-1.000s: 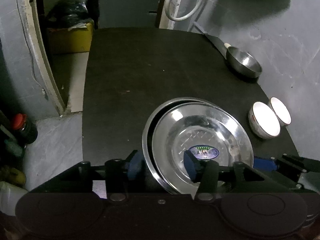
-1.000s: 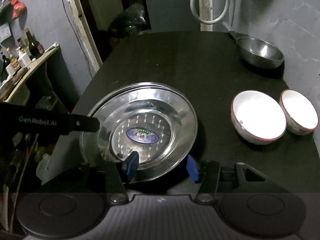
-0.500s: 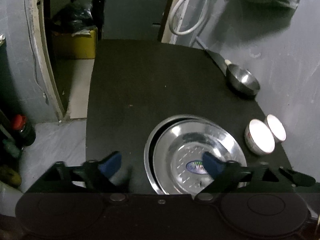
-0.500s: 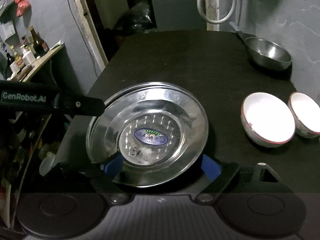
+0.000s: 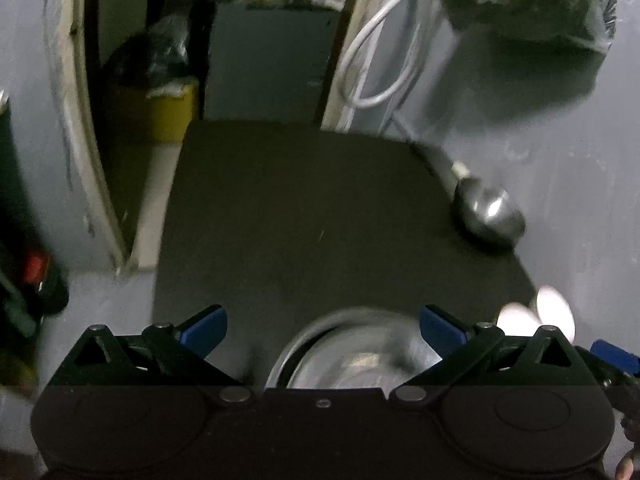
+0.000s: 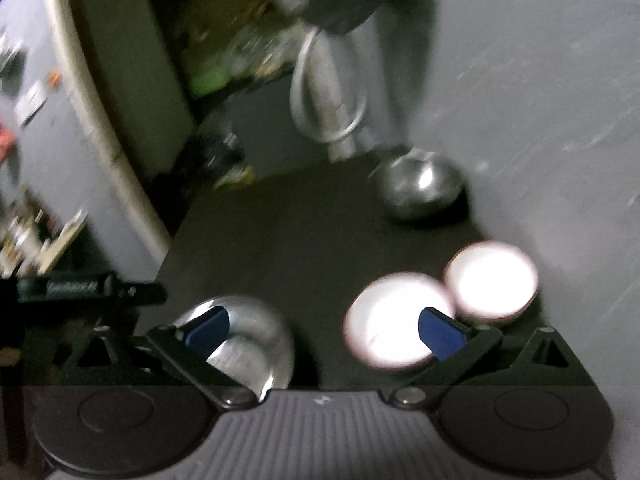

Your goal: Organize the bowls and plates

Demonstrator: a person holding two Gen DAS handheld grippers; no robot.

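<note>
Now both tools clear of the stack, jaws opening, nothing between the pads. Left gripper (image 5: 322,330) spread wide above the plates (image 5: 352,354), which lie low at 6 o'clock on the black table (image 5: 280,216), one nested in the other, a sticker faint in the blur. Right gripper (image 6: 323,332) likewise spread wide, its left pad (image 6: 208,330) across the plates at 7 o'clock, its right pad over the near white bowl (image 6: 392,320).

Steel plates: probably light, stiff, slick, thin at the rim. Best taken by pinching the rim, pads above and below, since the flat face offers nothing to grip; likely to skate on each other if tilted.

White bowls: near one at 5 o'clock in the right view, far bowl (image 6: 494,280) just beside it at 4 o'clock, possibly touching. Look ceramic, so heavier and chippable; take by the wall, one pad inside. Blown out by glare, but apparently empty.

Steel bowl (image 6: 420,186) at 1 o'clock near the wall, handle toward the back, nothing seen inside.

Not yet nested: the white bowls.
</note>
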